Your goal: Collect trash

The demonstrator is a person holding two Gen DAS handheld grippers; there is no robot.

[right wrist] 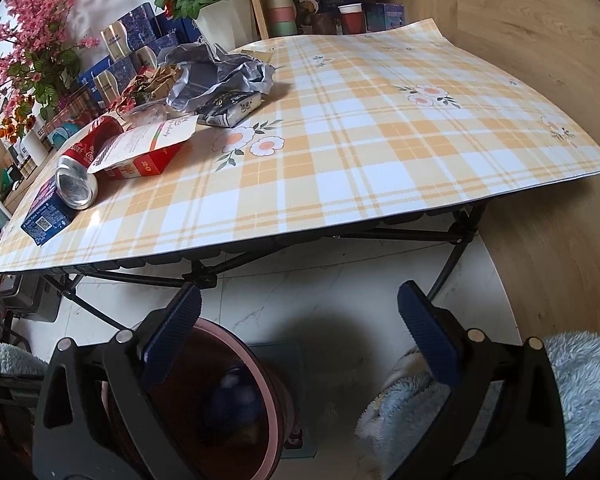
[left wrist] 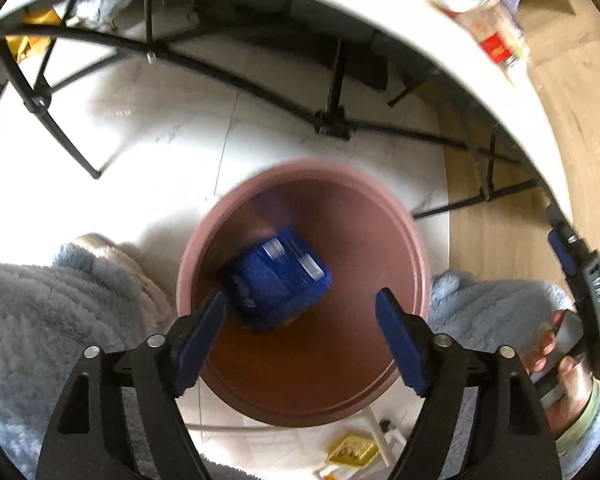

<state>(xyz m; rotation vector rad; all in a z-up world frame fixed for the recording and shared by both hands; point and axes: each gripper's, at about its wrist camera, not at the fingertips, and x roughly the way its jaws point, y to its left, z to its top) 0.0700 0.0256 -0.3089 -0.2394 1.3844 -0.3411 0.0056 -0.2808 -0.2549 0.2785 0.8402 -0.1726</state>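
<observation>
The left hand-held gripper (left wrist: pixel 302 332) hangs over the pink bin (left wrist: pixel 396 216), jaws spread wide with nothing between the pads. A blue box (left wrist: pixel 278 276), blurred, sits inside the bin toward its left wall, just beyond the left pad; whether the pad touches it cannot be told.

The right hand-held gripper (right wrist: pixel 300 336) is also wide apart and empty, pointing down at the floor in front of the bin (right wrist: pixel 260 364), which shows below its left finger with a dark blue shape inside.

Above and behind the bin stands the table (right wrist: pixel 380 152) with a plaid cloth. On it, toward its left end: a red can (right wrist: pixel 80 168) on its side, a second blue box (right wrist: pixel 46 216) under the can's end, a red-and-white carton (right wrist: pixel 144 152), a crumpled grey bag (right wrist: pixel 220 76) and a small dark packet (right wrist: pixel 230 110).
</observation>
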